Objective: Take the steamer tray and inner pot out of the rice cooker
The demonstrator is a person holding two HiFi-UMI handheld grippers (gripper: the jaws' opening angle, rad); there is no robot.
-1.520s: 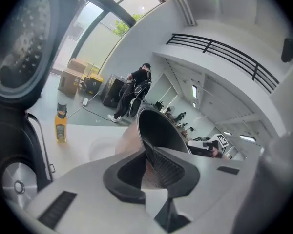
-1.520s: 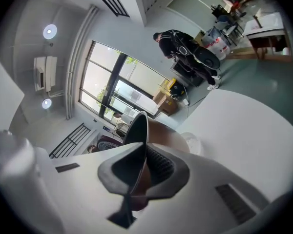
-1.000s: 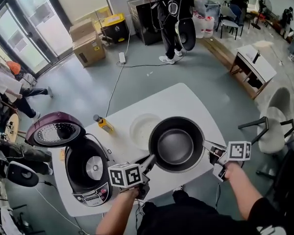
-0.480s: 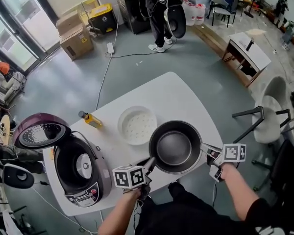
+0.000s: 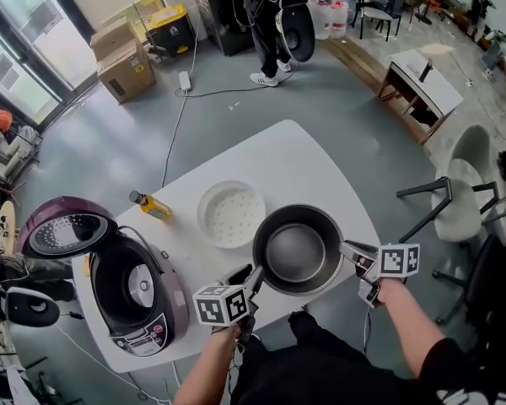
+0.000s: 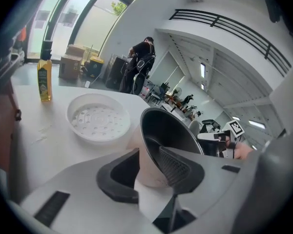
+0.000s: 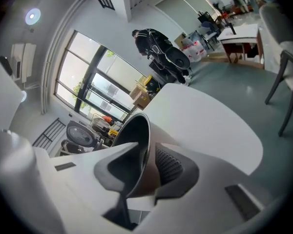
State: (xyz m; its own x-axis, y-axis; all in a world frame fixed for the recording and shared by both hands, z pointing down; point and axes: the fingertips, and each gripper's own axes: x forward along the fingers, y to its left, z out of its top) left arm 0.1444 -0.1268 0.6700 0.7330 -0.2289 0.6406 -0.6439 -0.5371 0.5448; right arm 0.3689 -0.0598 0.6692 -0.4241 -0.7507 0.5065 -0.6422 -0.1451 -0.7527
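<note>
Black-padded, the left gripper [image 5: 250, 277] straddles the near-left rim of the dark round metal inner pot [image 5: 297, 251]. Its jaws have just been opening and sit loose around the wall. The right gripper [image 5: 348, 251] straddles the opposite rim, its jaws likewise just slackened. The pot stands on the white rounded table [image 5: 308, 154], just beside the white perforated steamer tray [image 5: 231, 213]. Further left sits the purple rice cooker [image 5: 143, 302], lid raised.

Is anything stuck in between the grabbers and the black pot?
No, nothing visible. The pot's rim sits right between the fingers of the left gripper and of the right gripper, one finger inside and one outside. Both grippers have just been opening, loosening their hold.
</note>
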